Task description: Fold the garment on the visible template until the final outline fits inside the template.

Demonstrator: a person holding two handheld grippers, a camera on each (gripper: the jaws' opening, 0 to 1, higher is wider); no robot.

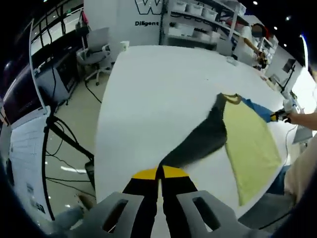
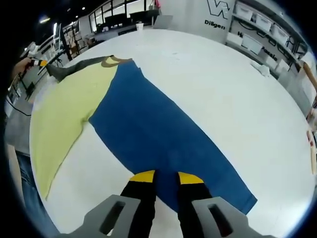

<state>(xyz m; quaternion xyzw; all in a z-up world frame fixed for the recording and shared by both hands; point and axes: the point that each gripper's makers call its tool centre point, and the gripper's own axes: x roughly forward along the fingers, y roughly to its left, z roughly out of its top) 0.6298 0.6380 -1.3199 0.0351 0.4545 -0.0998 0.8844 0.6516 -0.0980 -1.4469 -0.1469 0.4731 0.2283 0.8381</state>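
Left gripper view looks along the left hand-held gripper [image 1: 161,174], whose jaws are pressed together on the end of the garment's dark grey sleeve [image 1: 200,140], pulled out across the white surface [image 1: 158,84]. The garment [image 1: 250,144] lies flat there, its yellow body just beyond that sleeve. Right gripper view shows the right hand-held gripper [image 2: 167,176] with its jaws closed narrowly on the blue sleeve [image 2: 158,134], which runs from the yellow body to the jaws.
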